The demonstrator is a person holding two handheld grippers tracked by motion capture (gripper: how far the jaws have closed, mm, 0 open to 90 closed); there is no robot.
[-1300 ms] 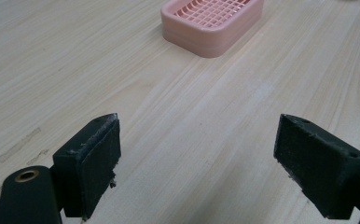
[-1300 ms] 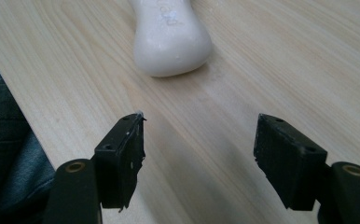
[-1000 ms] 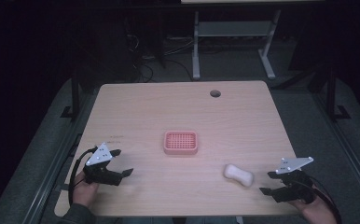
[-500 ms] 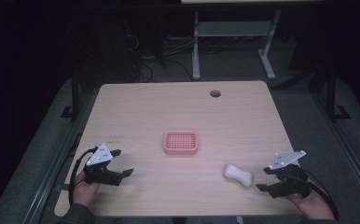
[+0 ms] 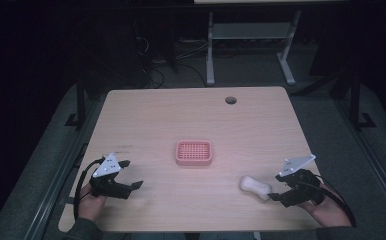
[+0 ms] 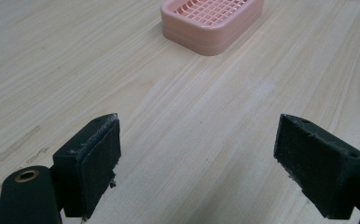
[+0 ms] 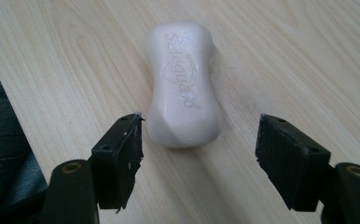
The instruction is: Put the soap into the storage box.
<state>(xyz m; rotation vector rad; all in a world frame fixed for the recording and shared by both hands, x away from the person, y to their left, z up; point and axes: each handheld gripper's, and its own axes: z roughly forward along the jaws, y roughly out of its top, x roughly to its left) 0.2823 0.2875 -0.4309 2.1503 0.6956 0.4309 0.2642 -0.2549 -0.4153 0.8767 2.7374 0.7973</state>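
Observation:
A white bar of soap (image 5: 255,186) lies flat on the wooden table (image 5: 191,115), near the front right. My right gripper (image 5: 274,197) sits just right of it, open; its jaws have just been opening. In the right gripper view the near end of the soap (image 7: 183,79) lies between the fingertips of the right gripper (image 7: 199,128), touching neither pad. A pink slotted soap dish (image 5: 194,152) stands empty in the middle of the table. At the front left my left gripper (image 5: 134,174) rests open and empty. The left gripper view has the left gripper (image 6: 199,135) over bare wood, with the dish (image 6: 213,21) ahead.
A round cable hole (image 5: 230,100) sits near the table's far edge. Beyond the table stands a grey desk frame (image 5: 251,35) on a dark floor with cables. The front table edge runs close to both hands; dark clothing (image 7: 1,154) lies past it.
My right gripper has moved left, closer to the soap, and lifted slightly. The left gripper, soap and dish have stayed put.

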